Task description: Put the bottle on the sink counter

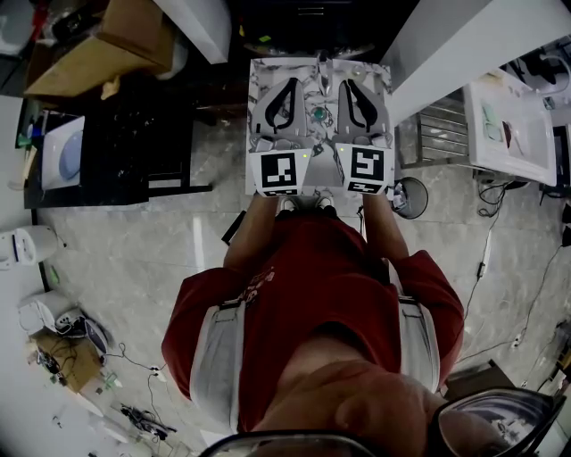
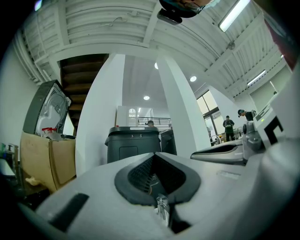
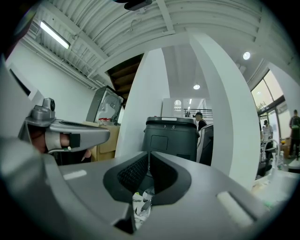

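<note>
Grey left tool (image 1: 287, 85) and right tool (image 1: 352, 85) are both pressed together, empty; what may be your bottle (image 1: 318, 113), teal, sits between them, upper centre.

Workshop hall, industrial type. Evidence: ribbed white ceiling (image 2: 108, 23) with strip lights (image 2: 236, 14); tall white pillars (image 2: 180, 108); dark bin (image 3: 171, 136); cardboard boxes (image 1: 116, 40); loose cables (image 1: 132, 361) across pale tiled floor (image 1: 134, 259).
</note>
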A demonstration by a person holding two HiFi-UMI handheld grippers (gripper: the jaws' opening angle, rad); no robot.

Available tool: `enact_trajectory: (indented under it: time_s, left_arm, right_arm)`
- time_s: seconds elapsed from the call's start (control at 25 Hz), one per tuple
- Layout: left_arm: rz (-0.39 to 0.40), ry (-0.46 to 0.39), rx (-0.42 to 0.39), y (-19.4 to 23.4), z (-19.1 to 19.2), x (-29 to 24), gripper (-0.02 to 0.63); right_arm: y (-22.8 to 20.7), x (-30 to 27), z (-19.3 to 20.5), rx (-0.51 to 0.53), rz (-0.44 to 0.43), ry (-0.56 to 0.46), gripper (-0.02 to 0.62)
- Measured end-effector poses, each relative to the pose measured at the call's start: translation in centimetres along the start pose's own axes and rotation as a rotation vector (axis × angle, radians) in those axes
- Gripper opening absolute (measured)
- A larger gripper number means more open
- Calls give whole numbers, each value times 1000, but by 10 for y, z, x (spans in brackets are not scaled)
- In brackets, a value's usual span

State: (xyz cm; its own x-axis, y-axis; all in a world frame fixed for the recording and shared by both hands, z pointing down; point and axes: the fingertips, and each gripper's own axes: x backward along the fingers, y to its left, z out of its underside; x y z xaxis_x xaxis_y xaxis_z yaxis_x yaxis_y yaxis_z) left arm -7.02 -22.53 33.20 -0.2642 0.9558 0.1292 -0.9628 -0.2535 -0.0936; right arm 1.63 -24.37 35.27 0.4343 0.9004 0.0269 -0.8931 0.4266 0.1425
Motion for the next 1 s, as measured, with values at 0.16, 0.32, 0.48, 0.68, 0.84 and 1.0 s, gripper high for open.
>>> enact_trajectory:
  time_s: [0.16,0.32,0.48,0.68,0.84,1.0]
  left_arm:
    - [4,-1,-1,1,0,-1,2]
    - [8,-4,2,1,0,-3,2]
    - [9,-8,5,0,-1,-4,2]
    - [5,-8,4,4,-1,-4,2]
    - [3,-6,4,6,0,-4,2]
    - [3,-1,2,8,1,-5,2]
  right_arm:
    - [-1,-2,0,-12,2,-1,2]
    - [-2,-3,-2,-4,3,-4,1]
    - [-3,-3,-3,1,6,-4,2]
    - [-1,-4,-4,10,5,-1,2]
    - [0,-5,-4,6,10,-5,1]
    - [-1,-6,-4,4,17,-2,2]
